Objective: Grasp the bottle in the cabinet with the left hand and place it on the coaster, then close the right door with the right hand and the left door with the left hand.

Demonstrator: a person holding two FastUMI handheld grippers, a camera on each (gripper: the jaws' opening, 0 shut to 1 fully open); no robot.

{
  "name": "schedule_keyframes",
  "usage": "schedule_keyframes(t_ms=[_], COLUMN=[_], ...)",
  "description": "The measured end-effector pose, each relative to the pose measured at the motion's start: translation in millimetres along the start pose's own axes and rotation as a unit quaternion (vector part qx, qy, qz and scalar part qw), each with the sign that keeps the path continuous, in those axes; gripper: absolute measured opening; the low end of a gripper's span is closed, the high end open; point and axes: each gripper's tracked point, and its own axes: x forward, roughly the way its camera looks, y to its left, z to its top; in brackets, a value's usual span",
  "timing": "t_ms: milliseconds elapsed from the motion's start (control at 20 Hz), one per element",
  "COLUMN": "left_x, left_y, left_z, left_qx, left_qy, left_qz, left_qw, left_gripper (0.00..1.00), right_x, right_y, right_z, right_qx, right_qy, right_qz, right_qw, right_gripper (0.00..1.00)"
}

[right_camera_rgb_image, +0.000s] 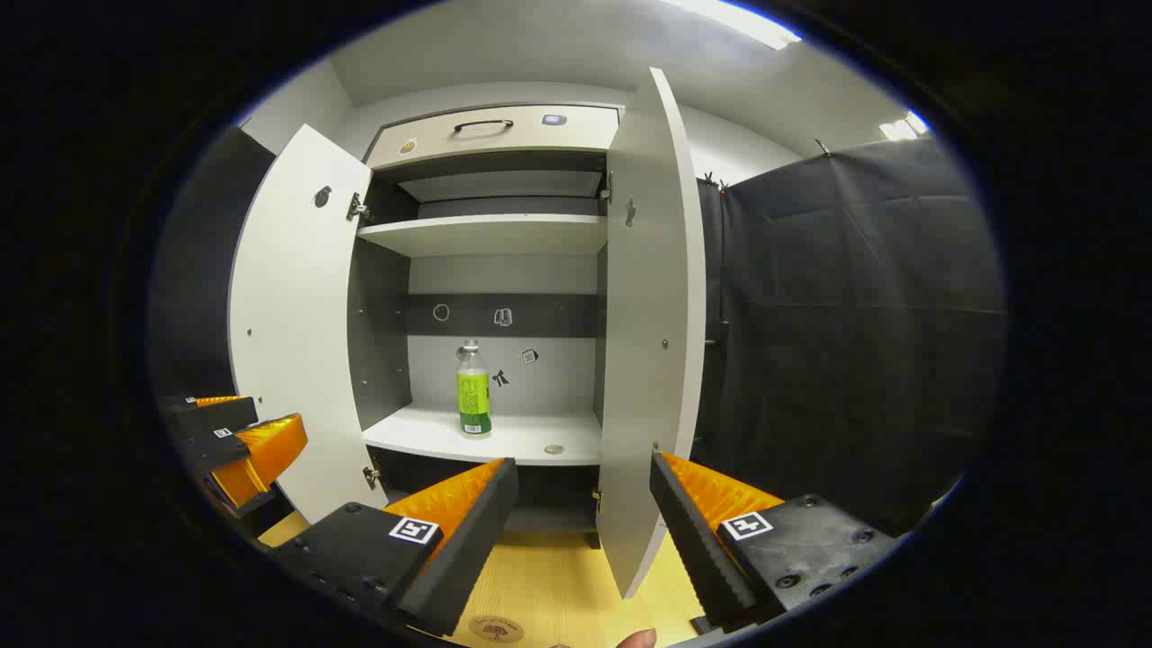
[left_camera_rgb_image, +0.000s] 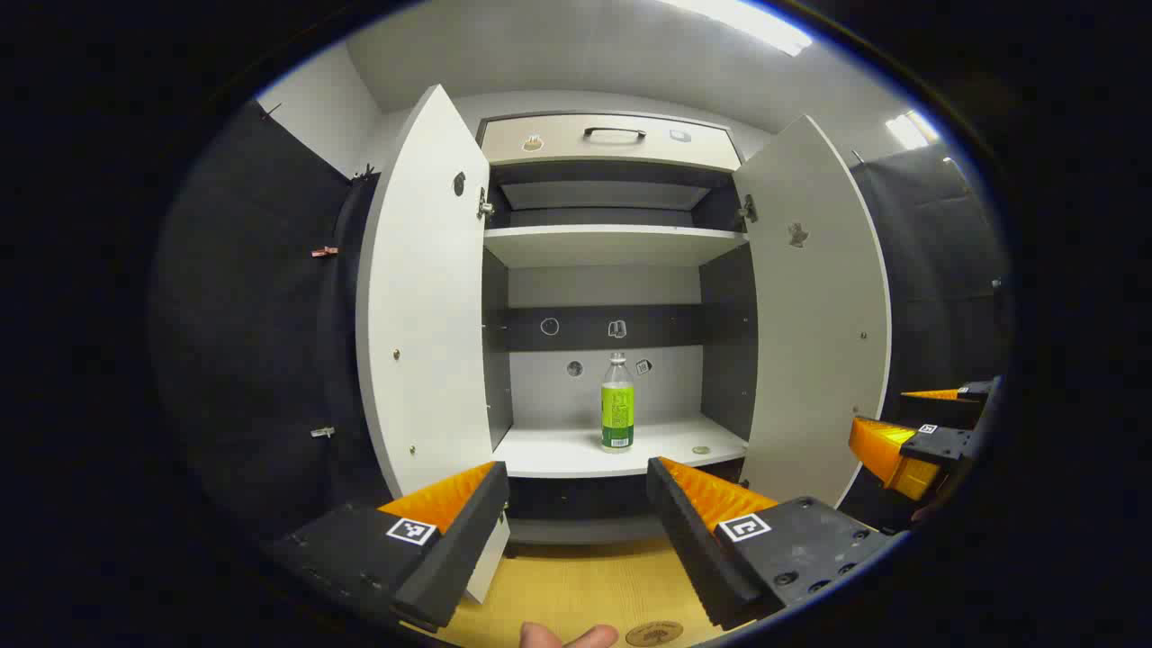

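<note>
A clear bottle (left_camera_rgb_image: pixel 617 402) with a green label stands upright on the lower shelf (left_camera_rgb_image: pixel 558 454) of the open cabinet; the right gripper view has the bottle (right_camera_rgb_image: pixel 473 390) too. Both doors hang open: left door (left_camera_rgb_image: pixel 423 297), right door (left_camera_rgb_image: pixel 814 306), and in the right gripper view the left door (right_camera_rgb_image: pixel 292 324) and right door (right_camera_rgb_image: pixel 652 315). A round coaster (left_camera_rgb_image: pixel 654 634) lies on the wooden top below, also seen as the coaster (right_camera_rgb_image: pixel 496 628). My left gripper (left_camera_rgb_image: pixel 576 477) is open, well short of the bottle. My right gripper (right_camera_rgb_image: pixel 583 472) is open near the right door's edge.
A drawer with a dark handle (left_camera_rgb_image: pixel 614 133) tops the cabinet, above an upper shelf (left_camera_rgb_image: pixel 612 243). A small round object (left_camera_rgb_image: pixel 701 450) lies on the lower shelf right of the bottle. A fingertip (left_camera_rgb_image: pixel 562 637) shows at the bottom. Black cloth walls flank the cabinet.
</note>
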Motion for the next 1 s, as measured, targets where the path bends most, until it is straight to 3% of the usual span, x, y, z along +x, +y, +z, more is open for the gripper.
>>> schedule_keyframes(t_ms=[1000], left_x=[6], left_y=[6], left_z=[-6], left_qx=[-0.003], left_qy=[0.008], left_qz=[0.007], left_qw=[1.0], left_gripper=[0.98], right_x=[5], right_y=[13], right_z=[7], right_qx=[-0.002], right_qy=[-0.01], right_qz=[0.012], right_qw=[1.0], right_gripper=[0.98])
